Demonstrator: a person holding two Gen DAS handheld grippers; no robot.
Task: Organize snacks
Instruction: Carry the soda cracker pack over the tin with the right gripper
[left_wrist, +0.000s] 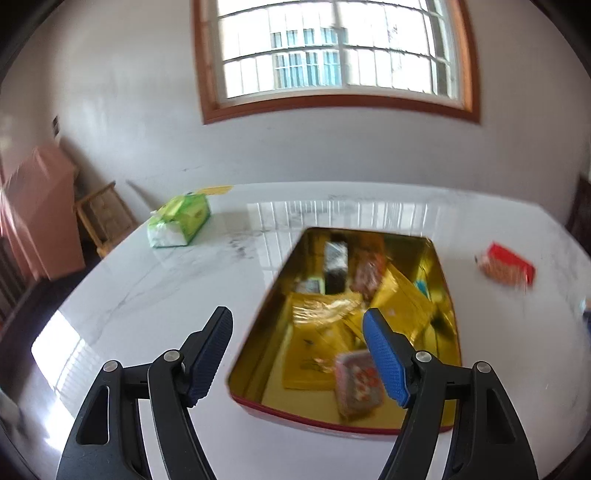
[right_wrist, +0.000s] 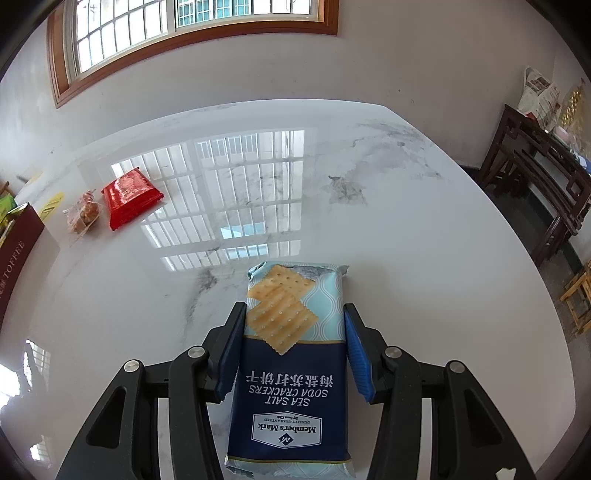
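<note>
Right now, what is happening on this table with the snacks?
A person with two hand-held grippers is sorting snacks into a gold-lined tin. The right gripper has its pads against both sides of a soda cracker packet. The left gripper is open and empty, above the tin, which already holds several snacks. A red packet and a small clear-wrapped snack lie loose on the marble table.

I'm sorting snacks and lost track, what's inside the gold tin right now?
The gold tin holds several gold-wrapped packets, a dark packet, a reddish-brown one and a pink-edged packet near the front. The picture is blurred, and anything beneath them is covered.
</note>
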